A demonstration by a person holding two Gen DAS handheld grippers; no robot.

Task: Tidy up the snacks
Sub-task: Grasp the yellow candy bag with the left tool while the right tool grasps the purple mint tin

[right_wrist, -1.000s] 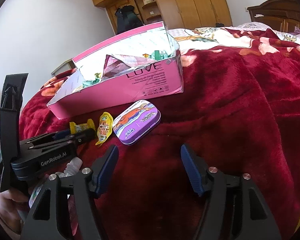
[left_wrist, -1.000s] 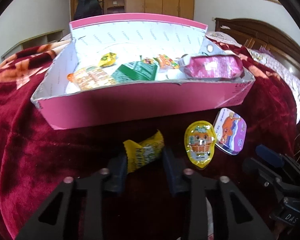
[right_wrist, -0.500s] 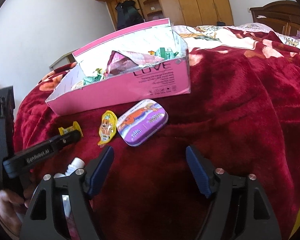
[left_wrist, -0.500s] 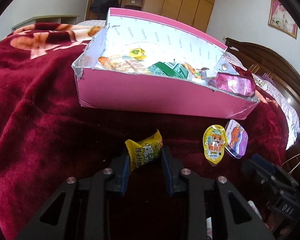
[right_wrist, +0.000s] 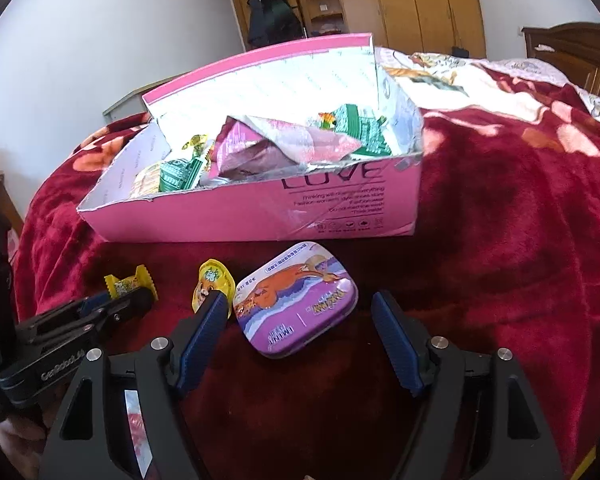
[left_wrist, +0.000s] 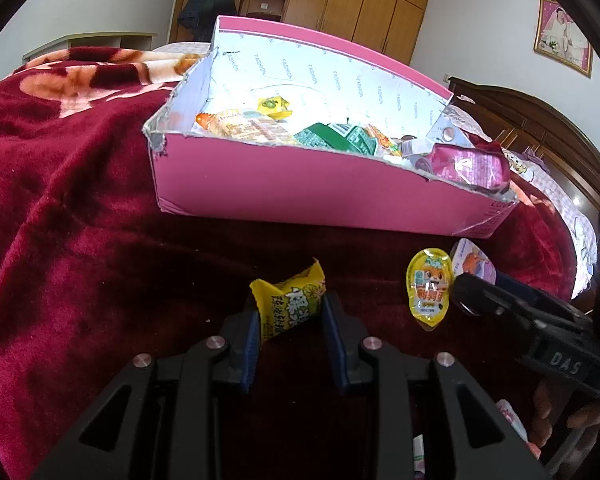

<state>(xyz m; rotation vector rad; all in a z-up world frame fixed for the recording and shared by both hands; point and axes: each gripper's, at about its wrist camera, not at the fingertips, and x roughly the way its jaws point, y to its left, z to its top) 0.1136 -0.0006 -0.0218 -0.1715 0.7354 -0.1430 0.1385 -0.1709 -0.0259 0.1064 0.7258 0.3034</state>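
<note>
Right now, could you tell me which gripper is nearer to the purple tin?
Right. The right gripper is open with the purple tin lying between its jaws. The left gripper is off to the tin's left, shut on the yellow candy, beyond the jelly cup.

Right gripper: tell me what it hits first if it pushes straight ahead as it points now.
The right gripper is open, and the purple tin lies on the blanket right between its fingers, so it would likely meet that first. Beyond the tin stands the pink box.
</note>
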